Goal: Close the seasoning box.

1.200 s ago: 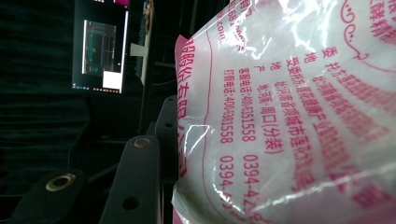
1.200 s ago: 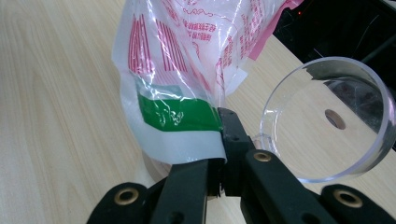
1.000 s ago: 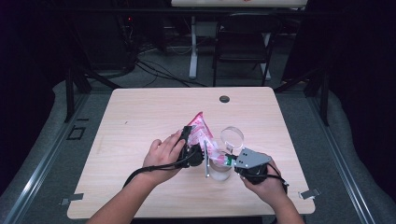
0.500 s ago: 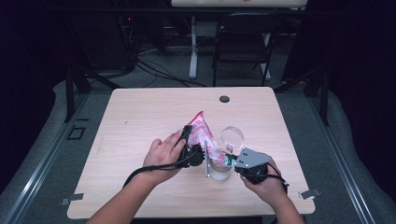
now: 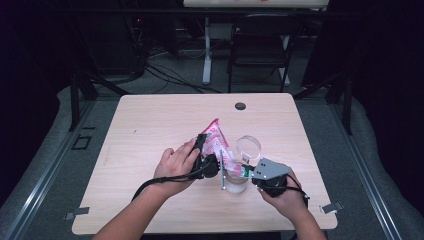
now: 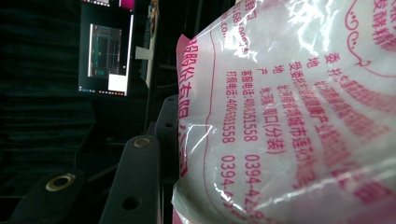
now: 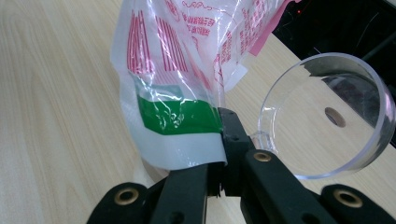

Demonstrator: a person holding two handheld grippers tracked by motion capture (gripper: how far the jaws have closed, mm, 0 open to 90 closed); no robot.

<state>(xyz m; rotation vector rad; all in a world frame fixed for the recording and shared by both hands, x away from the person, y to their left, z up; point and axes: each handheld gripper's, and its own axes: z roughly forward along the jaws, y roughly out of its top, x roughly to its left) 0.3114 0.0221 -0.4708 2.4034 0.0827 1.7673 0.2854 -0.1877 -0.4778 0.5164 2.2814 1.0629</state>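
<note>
While both grippers are engaged, a plastic bag (image 5: 216, 142) is suspended between them above the near middle of the wooden table (image 5: 150, 130). Its film is transparent and glossy, creased, and printed with pink-red characters, digits and curved ornament lines; a solid pink band runs along one edge. In the right gripper view the bag (image 7: 187, 70) carries a green stripe above a white margin at its lower corner. In the left gripper view the bag (image 6: 289, 112) appears filled with a white content behind the print, which reads sideways.

The left gripper (image 5: 206, 155) holds the bag at its pink side, with the jaws part-way closed on the filled body; one black jaw lies flat against the film. The right gripper (image 7: 219, 154) has its jaws fully closed, pinching the thin white-and-green corner of the bag.

A clear glass cup (image 5: 248, 148) is just beside the bag on its right, tilted so that its round mouth faces the camera. In the right gripper view the cup (image 7: 327, 116) is next to the clamped corner.
</note>
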